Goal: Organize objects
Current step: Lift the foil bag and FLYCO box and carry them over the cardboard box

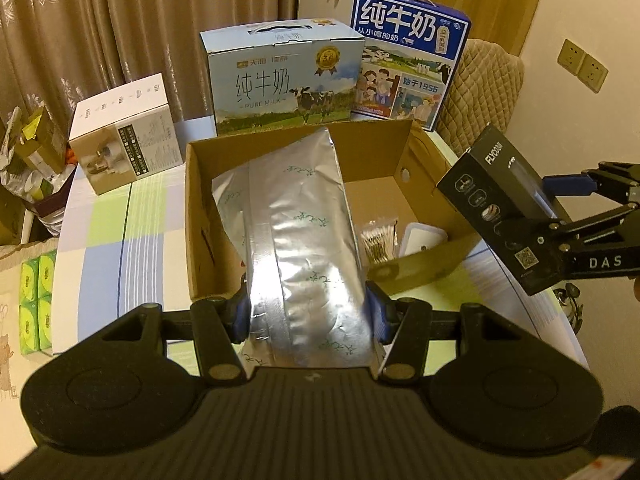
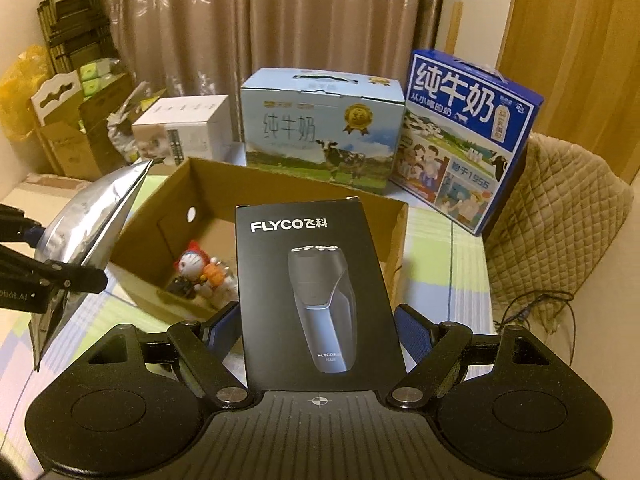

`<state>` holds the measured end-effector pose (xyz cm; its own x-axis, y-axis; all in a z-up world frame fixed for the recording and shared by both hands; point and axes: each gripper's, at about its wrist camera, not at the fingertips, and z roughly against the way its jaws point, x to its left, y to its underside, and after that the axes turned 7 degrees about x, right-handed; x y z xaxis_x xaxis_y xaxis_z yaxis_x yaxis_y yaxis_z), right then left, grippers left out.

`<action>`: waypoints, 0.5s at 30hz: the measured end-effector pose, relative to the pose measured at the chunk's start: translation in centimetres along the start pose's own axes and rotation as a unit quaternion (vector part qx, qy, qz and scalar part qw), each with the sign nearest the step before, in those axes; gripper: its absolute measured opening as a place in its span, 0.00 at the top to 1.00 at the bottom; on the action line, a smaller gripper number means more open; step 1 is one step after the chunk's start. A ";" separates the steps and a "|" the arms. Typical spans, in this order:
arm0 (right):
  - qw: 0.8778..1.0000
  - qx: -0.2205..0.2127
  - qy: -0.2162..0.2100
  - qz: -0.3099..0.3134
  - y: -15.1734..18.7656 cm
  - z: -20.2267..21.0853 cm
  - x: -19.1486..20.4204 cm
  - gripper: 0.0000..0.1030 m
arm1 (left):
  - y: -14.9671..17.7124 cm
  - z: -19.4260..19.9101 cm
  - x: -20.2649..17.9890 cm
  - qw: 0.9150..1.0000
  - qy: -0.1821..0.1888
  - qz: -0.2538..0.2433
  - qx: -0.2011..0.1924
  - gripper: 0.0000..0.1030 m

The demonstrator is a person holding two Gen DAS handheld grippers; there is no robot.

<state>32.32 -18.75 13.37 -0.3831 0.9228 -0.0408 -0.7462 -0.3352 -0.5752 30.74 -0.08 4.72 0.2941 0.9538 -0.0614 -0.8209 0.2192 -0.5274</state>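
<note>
Both grippers hover at the near edge of an open cardboard box (image 1: 404, 148) on the checked tablecloth, each loaded. The left gripper (image 1: 306, 312) is clenched on a silver foil pouch (image 1: 296, 220), whose long axis runs away from the camera, far end tipped up over the box's left half. The right gripper (image 2: 318, 332) clamps a black FLYCO shaver box (image 2: 316, 292), held flat, its long axis pointing toward the far wall of the carton, logo end leading.

Risks, as judged: the pouch is slick and bulging, so it may slide through the pads or snag the near rim on the way in. The shaver box could land on the small figurines (image 2: 200, 272) or crush the cotton swabs (image 1: 378, 240) and white case (image 1: 422, 238) already inside. Both loads entering together may collide.
</note>
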 end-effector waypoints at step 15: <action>0.999 -0.001 -0.003 -0.033 -2.1 -2.9 -2.1 0.23 | -3.0 -3.5 1.4 1.000 -0.006 0.004 0.012 0.51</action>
<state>36.29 -19.46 12.24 -0.3360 0.9418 0.0020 -0.7688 -0.2731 -0.5782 35.35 -0.13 3.26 0.2826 0.9576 -0.0555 -0.8349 0.2170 -0.5057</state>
